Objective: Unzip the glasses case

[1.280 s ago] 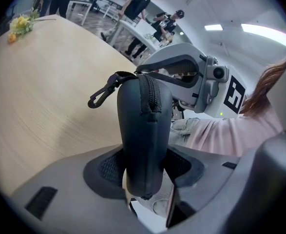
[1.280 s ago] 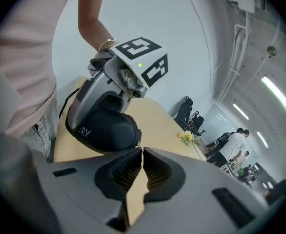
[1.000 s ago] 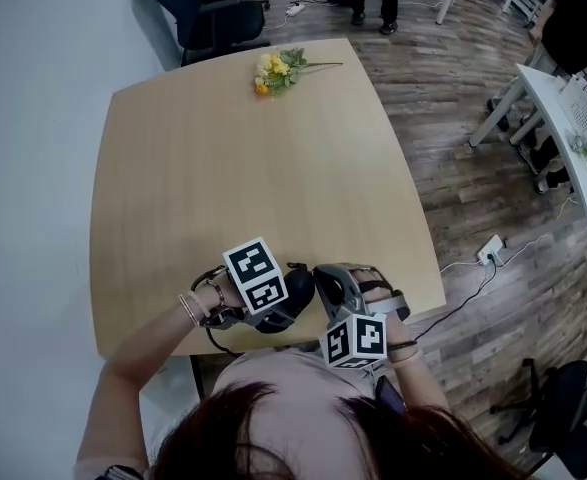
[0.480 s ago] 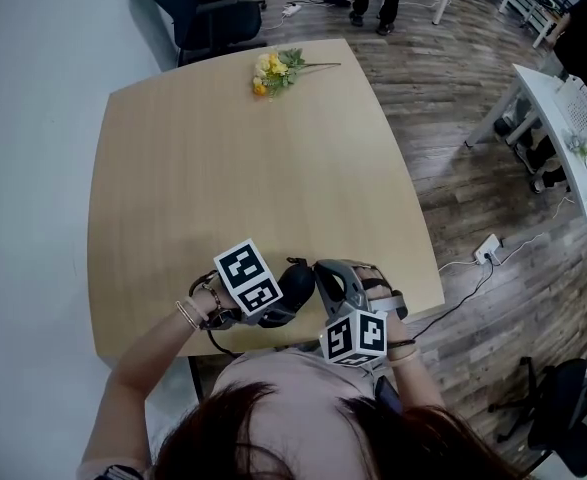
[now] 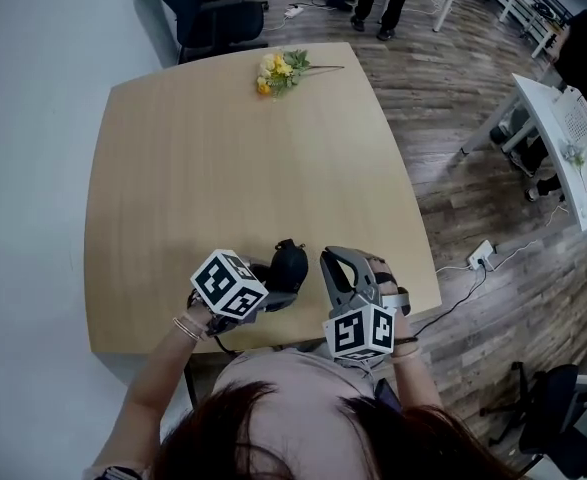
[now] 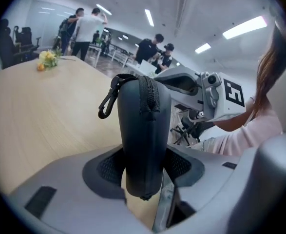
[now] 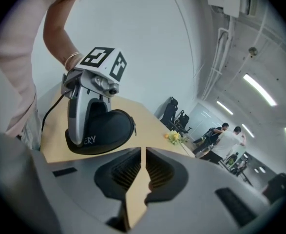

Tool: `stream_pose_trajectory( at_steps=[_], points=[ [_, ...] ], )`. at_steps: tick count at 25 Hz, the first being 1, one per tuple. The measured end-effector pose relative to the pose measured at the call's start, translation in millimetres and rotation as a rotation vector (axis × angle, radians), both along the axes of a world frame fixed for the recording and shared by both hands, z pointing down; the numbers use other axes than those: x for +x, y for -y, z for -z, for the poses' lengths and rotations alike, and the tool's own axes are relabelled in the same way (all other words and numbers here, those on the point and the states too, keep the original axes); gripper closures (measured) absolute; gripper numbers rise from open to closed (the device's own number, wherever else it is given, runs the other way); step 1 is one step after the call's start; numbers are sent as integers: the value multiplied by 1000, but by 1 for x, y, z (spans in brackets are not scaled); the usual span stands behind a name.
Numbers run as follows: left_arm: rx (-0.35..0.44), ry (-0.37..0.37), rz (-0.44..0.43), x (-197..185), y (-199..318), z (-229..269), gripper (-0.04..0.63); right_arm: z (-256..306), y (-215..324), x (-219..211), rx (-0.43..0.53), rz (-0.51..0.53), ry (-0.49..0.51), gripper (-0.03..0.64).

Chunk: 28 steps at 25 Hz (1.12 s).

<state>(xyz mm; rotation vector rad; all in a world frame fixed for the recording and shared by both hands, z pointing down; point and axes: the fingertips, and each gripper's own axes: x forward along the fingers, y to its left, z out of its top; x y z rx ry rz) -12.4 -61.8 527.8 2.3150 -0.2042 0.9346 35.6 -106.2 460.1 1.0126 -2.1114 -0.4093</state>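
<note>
Your left tool [image 6: 143,167] clamps the dark glasses case [image 6: 143,126] on edge, a pad pressed against each flat side and the zipper [image 6: 148,94] running up the face toward the camera. A small black loop [image 6: 107,104] hangs off the case's upper left. You cannot make out the zipper pull in any view. From the head view, the marker cube covers most of the left tool, and only the rounded far end of the case shows, over the near edge of the tabletop [image 5: 223,168]. Whether the case touches the wood is unclear. Your right tool [image 7: 143,155] sits just beside the case with its jaws drawn to a thin slit and nothing between them. In its view, the left tool's finger cuts off the white lettering on the case. Yellow flowers [image 5: 276,71] lie at the far edge of the tabletop, well apart from your hands. Office chairs [image 5: 203,8] and standing people fill the room beyond.
</note>
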Motion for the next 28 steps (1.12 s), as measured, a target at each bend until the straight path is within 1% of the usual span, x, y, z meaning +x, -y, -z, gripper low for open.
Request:
stream_pose_trajectory(
  at_steps=[5,7,11,14,17,21,23,25,27,28],
  points=[
    [38,-201,218,-12,21,24,367,4,-1,4,-21,-78,69,594],
    [65,-289,301,-20,27,38,367,3,-4,2,-32,-99,83,594],
    [107,-509,468,-39,37,70,367,2,-12,-5,-47,-129,109,594],
    [136,-675,568,-57,36,97,367,6,-21,-9,-50,-153,144,595],
    [149,-813,637,-74,30,119,367,12,-30,-13,-56,-179,192,595],
    [178,-953,701,-98,13,143,367,23,-46,-19,-64,-216,278,595],
    [204,-1037,722,-109,1,161,367,32,-54,-22,-72,-229,347,595],
    [240,-1137,739,-123,-11,180,367,41,-62,-26,-84,-243,428,596],
    [288,-1226,751,-136,-24,199,367,50,-71,-30,-98,-259,514,597],
    [313,-1259,752,-142,-32,208,367,54,-76,-32,-107,-265,556,597]
  ],
)
